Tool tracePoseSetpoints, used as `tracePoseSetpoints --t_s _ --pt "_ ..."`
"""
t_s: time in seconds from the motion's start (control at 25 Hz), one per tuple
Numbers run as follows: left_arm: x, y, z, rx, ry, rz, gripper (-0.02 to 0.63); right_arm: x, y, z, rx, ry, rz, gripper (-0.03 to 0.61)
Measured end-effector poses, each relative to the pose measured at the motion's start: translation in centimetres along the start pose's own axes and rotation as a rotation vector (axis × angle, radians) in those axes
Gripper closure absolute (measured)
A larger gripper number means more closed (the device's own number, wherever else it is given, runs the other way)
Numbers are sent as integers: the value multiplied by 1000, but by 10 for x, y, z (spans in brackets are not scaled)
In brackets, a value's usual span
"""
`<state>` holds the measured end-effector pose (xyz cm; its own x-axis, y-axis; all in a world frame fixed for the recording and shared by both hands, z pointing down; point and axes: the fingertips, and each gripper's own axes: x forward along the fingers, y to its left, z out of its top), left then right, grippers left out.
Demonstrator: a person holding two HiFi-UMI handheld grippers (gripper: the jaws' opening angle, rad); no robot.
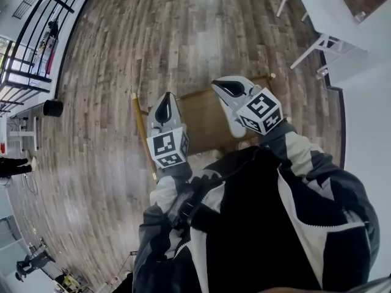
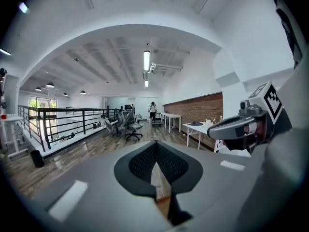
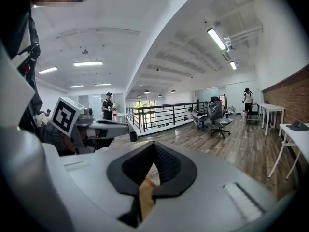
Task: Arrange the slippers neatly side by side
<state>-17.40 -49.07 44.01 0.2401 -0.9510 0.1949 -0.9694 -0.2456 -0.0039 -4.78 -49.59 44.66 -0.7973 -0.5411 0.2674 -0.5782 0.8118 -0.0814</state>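
At the far left of the head view, a black railing (image 1: 36,35) is seen along the edge of the plank floor (image 1: 110,72), and a black bin (image 1: 53,107) stands just beside it. Further right, a yellow pole (image 1: 141,136) lies on the floor against the left edge of a brown mat (image 1: 204,124).

The left tongs (image 1: 165,105) are held above that left edge, well clear of the floor and pointing away from the person. In the left gripper view the left tongs (image 2: 155,166) are seen clenched. The two dark pads are pressed together, with nothing clasped; only a thin strip of floor and mat shows through the slit below them.

A pale slipper-like shape (image 1: 233,127) is seen on the mat, to the right of the left tongs and apart from them. It lies directly under the right tongs (image 1: 225,88) and is partly covered by them. Whether it is one slipper or two cannot be told, and no contact with either pair of tongs is seen.

In the right gripper view the right tongs (image 3: 153,170) are likewise clenched on nothing, with a brown sliver of mat visible through the gap beneath the pads. Both pairs are held roughly side by side, each appearing at the edge of the other's view. At the upper right of the head view, a white surface (image 1: 342,17) on slanted legs stands well apart from the mat.
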Motion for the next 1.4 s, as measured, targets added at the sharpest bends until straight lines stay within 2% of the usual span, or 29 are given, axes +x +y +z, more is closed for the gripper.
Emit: tracePoseSetpoints --t_s 0.12,0.28,0.44,0.52,0.64,0.76,0.88,1.0,1.16,1.4 --pt "-2 -7 5 -19 -9 -30 600 -5 0 -5 11 2 -31 577" --pt "1 -16 7 23 -3 -75 600 -12 -4 -7 20 -3 -71 577" --pt "0 -24 11 24 -17 -119 600 -19 -14 -20 37 34 -115 575" --pt "-1 -27 12 37 -25 -140 600 -18 -20 -38 48 98 -134 548" --pt "-4 -30 13 104 -48 -162 600 -16 -33 -72 38 214 -174 434" --pt "-6 -31 7 90 -48 -176 600 -14 -50 -115 46 330 -217 412" --pt "-8 -32 1 68 -32 -187 600 -14 -67 -165 120 459 -251 380" --pt "-12 -29 -2 61 -19 -187 600 -12 -78 -211 183 587 -262 368" --pt "-15 -26 -4 65 2 -185 600 -12 -87 -268 202 753 -280 368" --pt "-15 -17 -12 81 33 -162 600 -6 -92 -316 302 860 -289 368"
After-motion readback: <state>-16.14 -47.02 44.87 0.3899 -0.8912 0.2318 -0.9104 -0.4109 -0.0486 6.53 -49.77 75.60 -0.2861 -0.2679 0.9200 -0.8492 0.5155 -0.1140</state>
